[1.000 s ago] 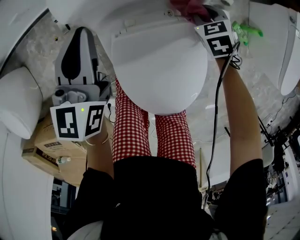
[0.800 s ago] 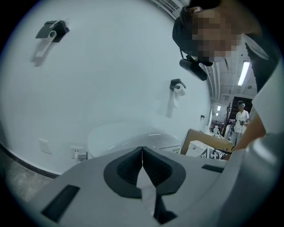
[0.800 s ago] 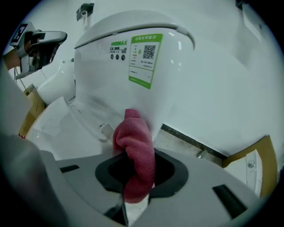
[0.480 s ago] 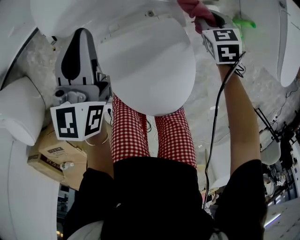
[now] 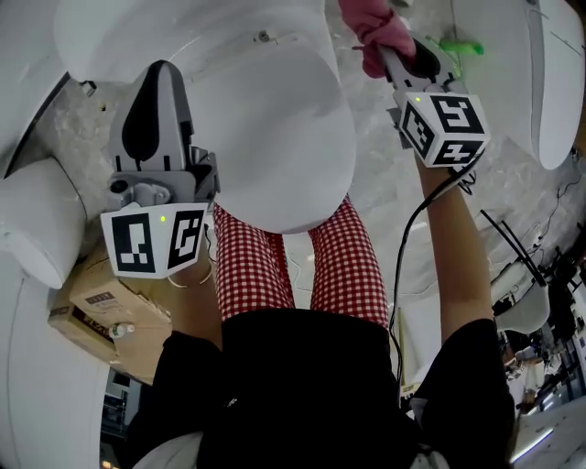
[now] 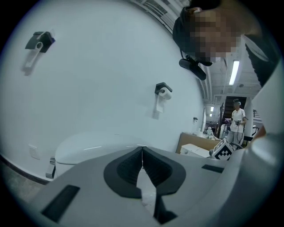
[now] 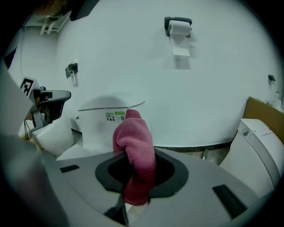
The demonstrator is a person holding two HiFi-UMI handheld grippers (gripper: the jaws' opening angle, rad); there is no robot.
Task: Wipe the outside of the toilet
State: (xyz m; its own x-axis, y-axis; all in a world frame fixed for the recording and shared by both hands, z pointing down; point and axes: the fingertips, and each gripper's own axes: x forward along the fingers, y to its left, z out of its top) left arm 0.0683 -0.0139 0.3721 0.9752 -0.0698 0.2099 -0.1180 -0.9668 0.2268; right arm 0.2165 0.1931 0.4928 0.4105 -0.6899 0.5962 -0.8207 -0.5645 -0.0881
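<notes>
Both claws are closed: left claw (image 6: 142, 153) empty, right claw (image 5: 389, 57) clamping the pink cloth (image 7: 135, 146); best press it flat against the toilet (image 5: 275, 110).

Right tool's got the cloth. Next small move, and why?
Probably swing the right tool left until the pink cloth presses on the toilet: the cloth is clamped but appears to sit just right of the porcelain. The left tool is shut, empty.

Surrounding clutter
A brown cardboard box (image 5: 92, 307) lay behind the left gripper (image 5: 159, 73); a bright green object (image 5: 461, 45) sat just beside the right gripper (image 5: 396, 53); a white paper roll (image 7: 179, 28) on a black holder (image 7: 178, 20) hung high ahead.
</notes>
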